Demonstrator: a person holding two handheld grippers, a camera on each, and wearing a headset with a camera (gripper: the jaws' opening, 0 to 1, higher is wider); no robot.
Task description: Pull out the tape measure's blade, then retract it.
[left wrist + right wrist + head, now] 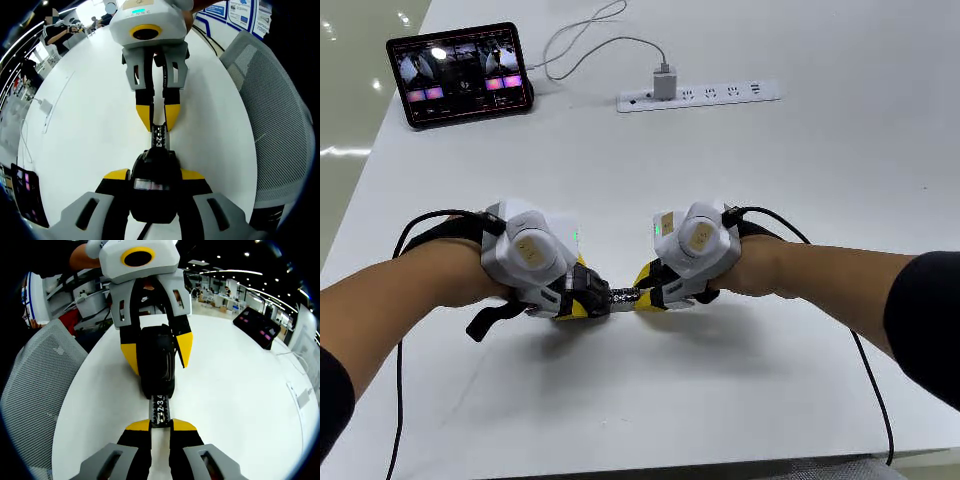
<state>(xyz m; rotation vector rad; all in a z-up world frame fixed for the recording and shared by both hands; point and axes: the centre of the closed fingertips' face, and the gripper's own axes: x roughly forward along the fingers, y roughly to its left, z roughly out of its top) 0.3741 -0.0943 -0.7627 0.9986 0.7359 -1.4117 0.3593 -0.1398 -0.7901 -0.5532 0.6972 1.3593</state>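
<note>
Head view: my left gripper and right gripper meet tip to tip, low over the white workbench top; between them sit the black, rounded plastic tape measure case and a short run of its pale, numbered steel blade. Judged purpose: one claw anchors the case while the other draws the blade along a straight line.

Left gripper view: my left claw's yellow-tipped jaws are closed to the width of the case, one on each flank, clasping it squarely; the blade mouth points away from me, toward the right claw; that claw's jaws stand almost together on the blade's far end. Whether the case rests on the top or hangs just above it, I cannot tell.

Right gripper view: my right claw's jaws are nearly closed, pinching the blade flat between them; the figures 2, 3 and 4 are legible just ahead of the tips; little blade is out. Judged status: near one end of the stroke; pulling or retracting, I cannot tell.
</note>
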